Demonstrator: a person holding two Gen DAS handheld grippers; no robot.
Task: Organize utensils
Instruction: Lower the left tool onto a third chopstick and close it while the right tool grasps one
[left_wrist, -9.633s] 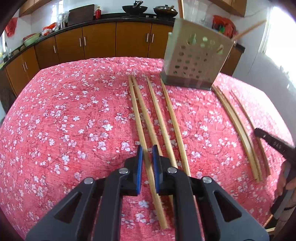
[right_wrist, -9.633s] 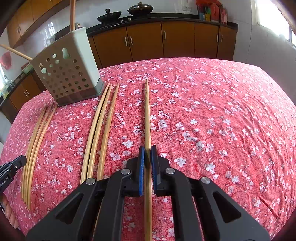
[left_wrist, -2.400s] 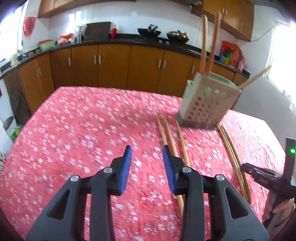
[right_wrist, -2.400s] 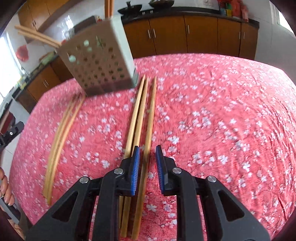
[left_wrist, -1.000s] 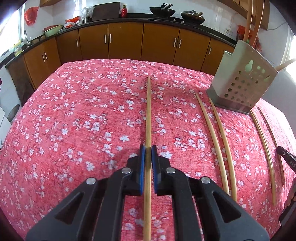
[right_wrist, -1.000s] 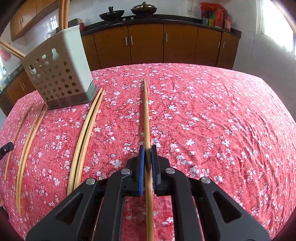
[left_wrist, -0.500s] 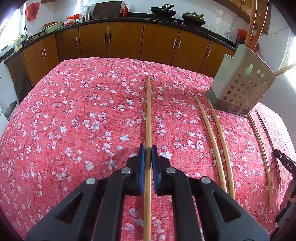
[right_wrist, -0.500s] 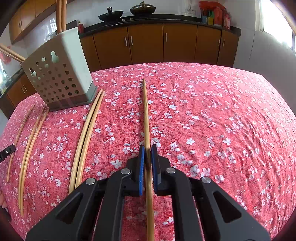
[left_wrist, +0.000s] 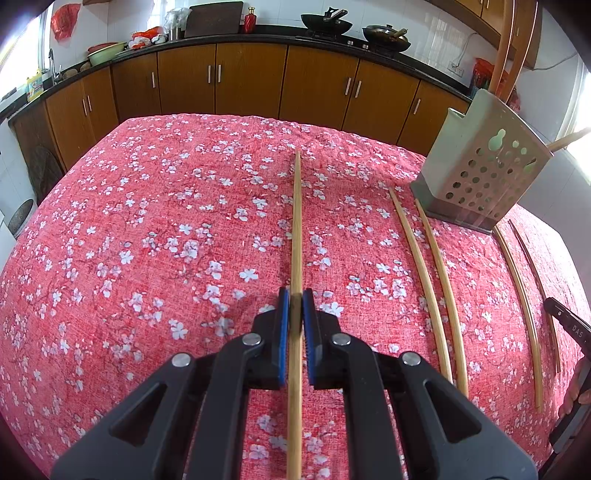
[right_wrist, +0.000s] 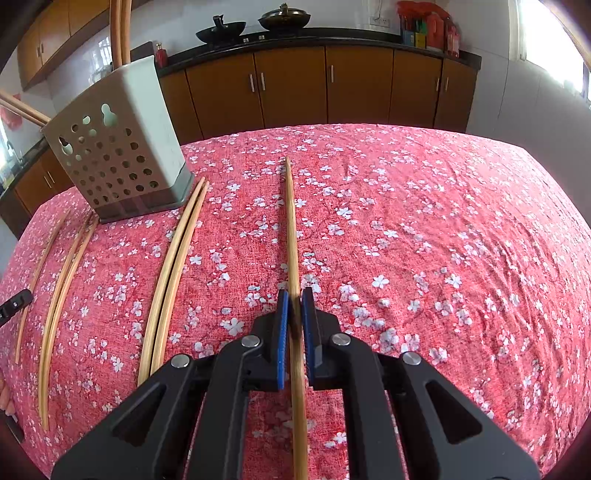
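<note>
My left gripper (left_wrist: 295, 301) is shut on a long wooden chopstick (left_wrist: 296, 221) that points forward above the red floral cloth. My right gripper (right_wrist: 294, 301) is shut on another wooden chopstick (right_wrist: 291, 221), also pointing forward. A perforated grey utensil holder (left_wrist: 480, 177) stands at the right in the left wrist view, with chopsticks standing in it. It shows at the left in the right wrist view (right_wrist: 118, 155). Loose chopsticks (left_wrist: 428, 273) lie on the cloth beside the holder; more show in the right wrist view (right_wrist: 173, 273).
The table has a red cloth with white flowers (left_wrist: 147, 240). Brown kitchen cabinets (left_wrist: 251, 81) and a black counter with woks stand behind it. Further chopsticks (left_wrist: 517, 295) lie right of the holder. The other gripper's tip (left_wrist: 569, 325) shows at the right edge.
Both grippers have risen slightly with their chopsticks since a second ago. Before that, both closed on the chopsticks they hold.
</note>
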